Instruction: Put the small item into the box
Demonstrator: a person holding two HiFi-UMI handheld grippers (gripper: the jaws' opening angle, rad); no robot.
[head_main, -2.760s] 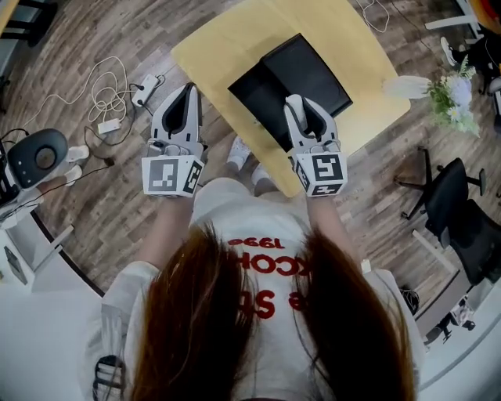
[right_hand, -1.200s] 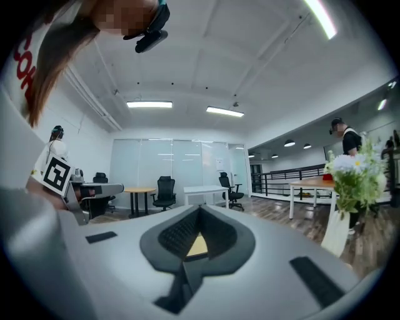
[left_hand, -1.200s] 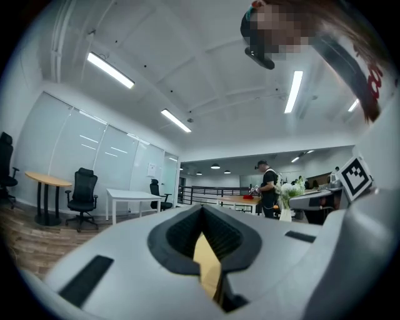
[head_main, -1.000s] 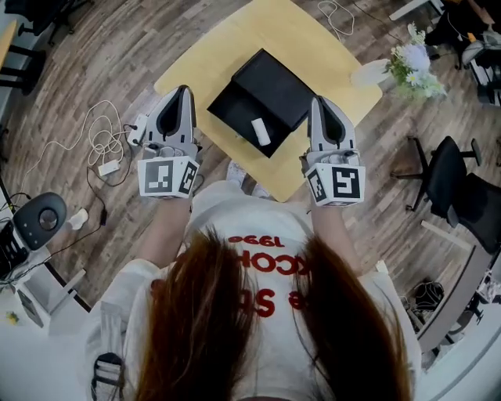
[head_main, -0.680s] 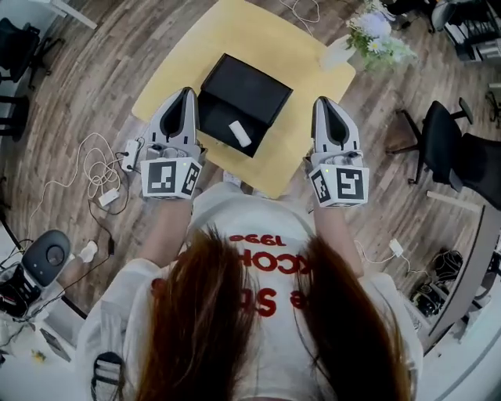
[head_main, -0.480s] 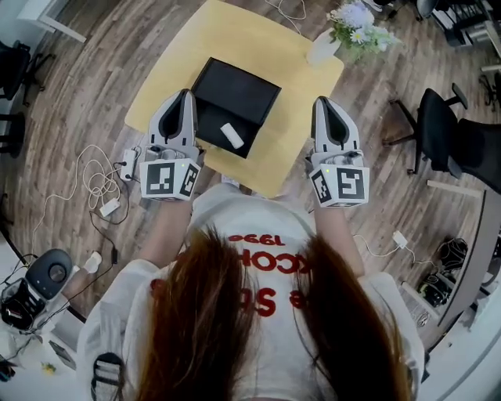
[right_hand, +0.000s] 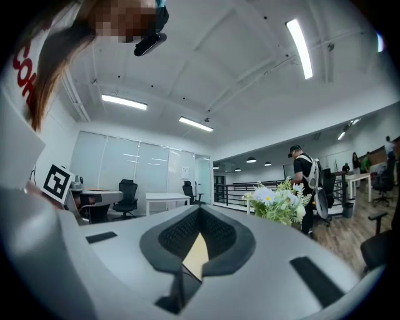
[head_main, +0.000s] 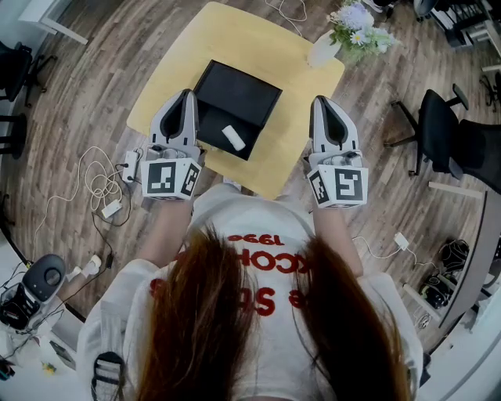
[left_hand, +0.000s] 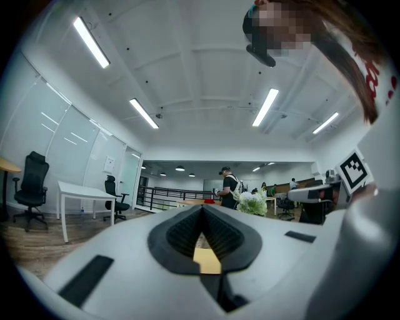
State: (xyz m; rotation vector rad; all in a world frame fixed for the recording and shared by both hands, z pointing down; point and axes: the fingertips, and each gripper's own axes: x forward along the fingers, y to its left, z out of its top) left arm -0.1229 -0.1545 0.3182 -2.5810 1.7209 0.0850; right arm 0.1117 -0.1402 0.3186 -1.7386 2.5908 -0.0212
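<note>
A black box (head_main: pixel 243 88) stands open on the yellow table (head_main: pixel 293 117), its lower half toward me. The small white item (head_main: pixel 232 137) lies inside that lower half, with no gripper touching it. My left gripper (head_main: pixel 186 95) hovers just left of the box, over the table's left edge, shut and empty. My right gripper (head_main: pixel 324 103) hovers to the right of the box near the table's right edge, also shut and empty. In the left gripper view the left gripper (left_hand: pixel 202 209) shows its jaws meeting at the tip. The right gripper (right_hand: pixel 199 212) shows the same in its own view.
A white vase of flowers (head_main: pixel 350 23) stands on the table's far right corner and also shows as flowers (right_hand: pixel 275 200) in the right gripper view. Cables and a power strip (head_main: pixel 117 176) lie on the wooden floor to the left. A black office chair (head_main: pixel 450 145) stands to the right.
The right gripper, earlier over the box, has drawn back to the right, and the white item now lies in the box. Over the last second both grippers hold still while the view shifts.
</note>
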